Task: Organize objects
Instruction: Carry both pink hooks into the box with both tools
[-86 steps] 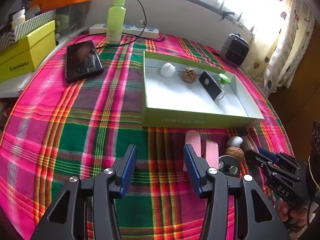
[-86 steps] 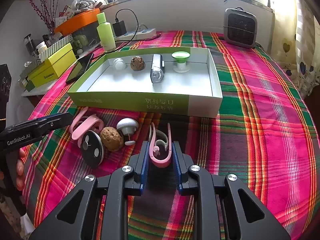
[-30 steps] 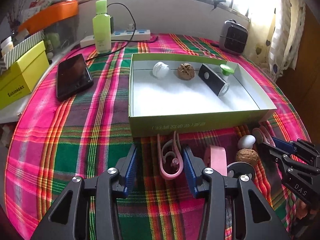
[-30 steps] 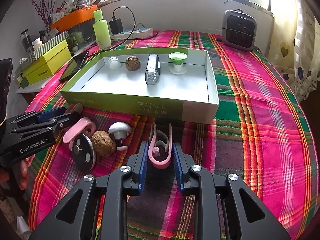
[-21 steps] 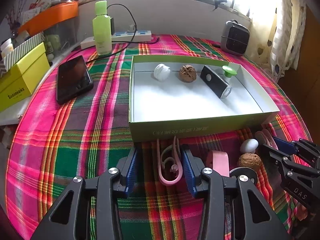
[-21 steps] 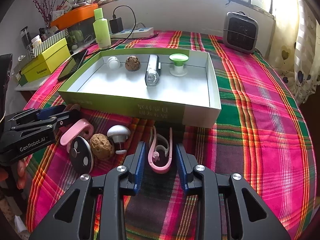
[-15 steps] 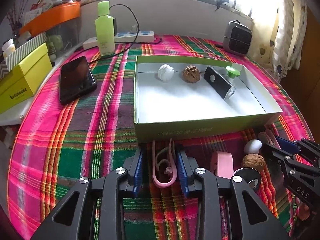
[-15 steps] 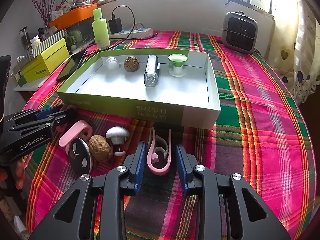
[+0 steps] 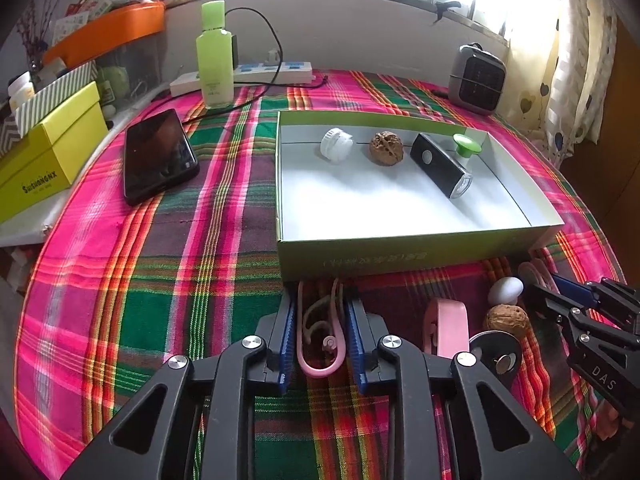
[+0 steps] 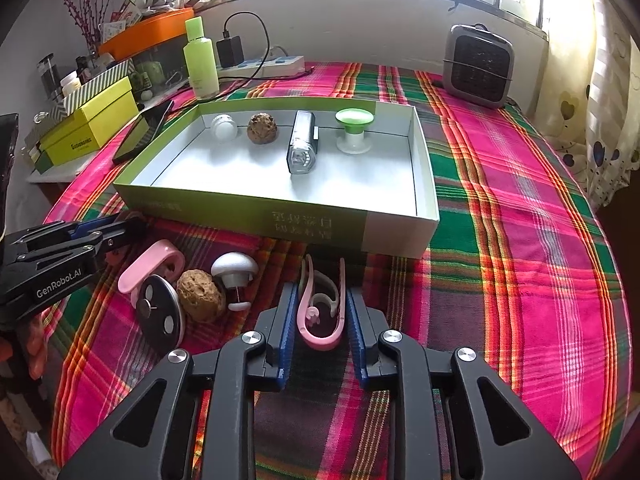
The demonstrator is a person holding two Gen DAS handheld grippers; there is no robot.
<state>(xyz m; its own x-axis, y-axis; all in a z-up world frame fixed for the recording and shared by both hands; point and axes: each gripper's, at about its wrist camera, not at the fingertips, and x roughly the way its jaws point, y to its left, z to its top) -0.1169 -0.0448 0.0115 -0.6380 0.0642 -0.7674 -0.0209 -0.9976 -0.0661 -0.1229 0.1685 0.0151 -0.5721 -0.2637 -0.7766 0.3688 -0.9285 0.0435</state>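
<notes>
A green-walled tray holds a white cap, a walnut, a black flashlight and a green-topped knob. My left gripper is closed on a pink clip lying on the cloth before the tray. My right gripper has a second pink clip between its pads, with small gaps on both sides. Loose on the cloth lie a pink hook, a black disc, a walnut and a white-topped knob.
A black phone, a green bottle, a power strip and yellow boxes stand at the left and back. A small grey heater stands back right. The round table's edge curves close on both sides.
The left gripper moved over a pink clip and closed on it. The right gripper's jaws opened slightly around its own clip.
</notes>
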